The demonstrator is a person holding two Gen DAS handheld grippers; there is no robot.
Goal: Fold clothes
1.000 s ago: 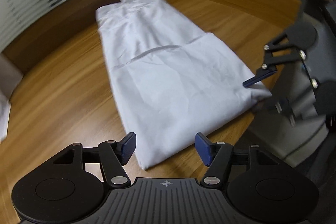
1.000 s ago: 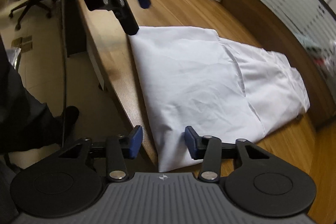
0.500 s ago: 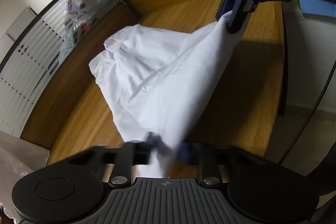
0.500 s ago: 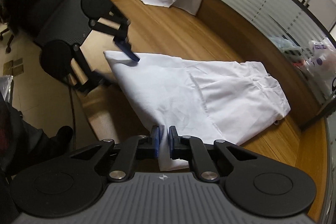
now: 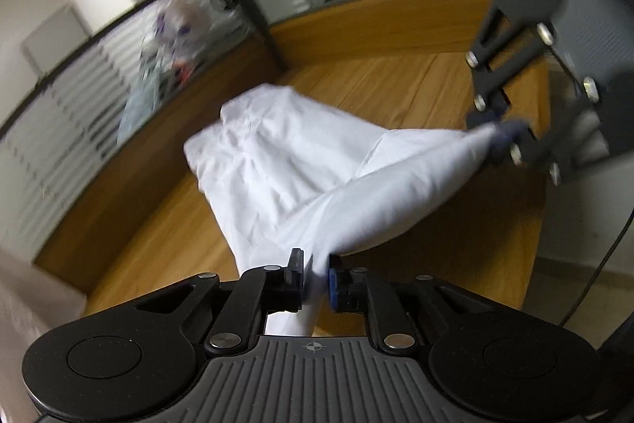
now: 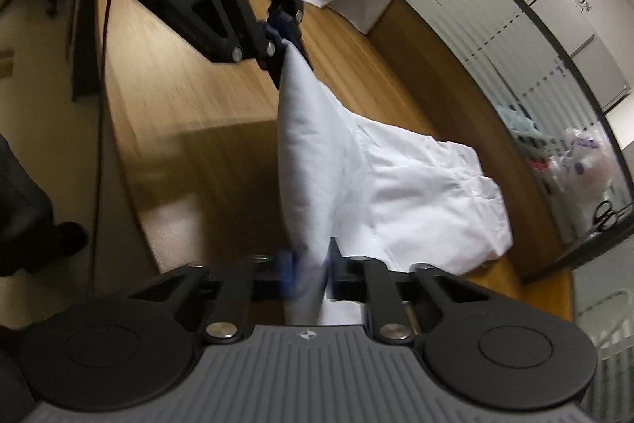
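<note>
1. White garment [image 5: 301,165] lies partly on the wooden table [image 5: 416,82]; its near edge is raised off the wood, far end flat.
2. Left gripper [image 5: 315,278]: jaws clamped on one near corner.
3. Right gripper [image 6: 311,274]: jaws clamped on the other corner, so the hem hangs taut between them.
4. Likely reason: lifting both corners lets the near half carry over the far half.
5. Striped glass partition [image 5: 79,94] rims the table.

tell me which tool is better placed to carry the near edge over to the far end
Neither alone; both are needed. The left tool and right tool each pinch a near corner of the white garment, its lifted edge stretched between them, the far end on the table.
</note>
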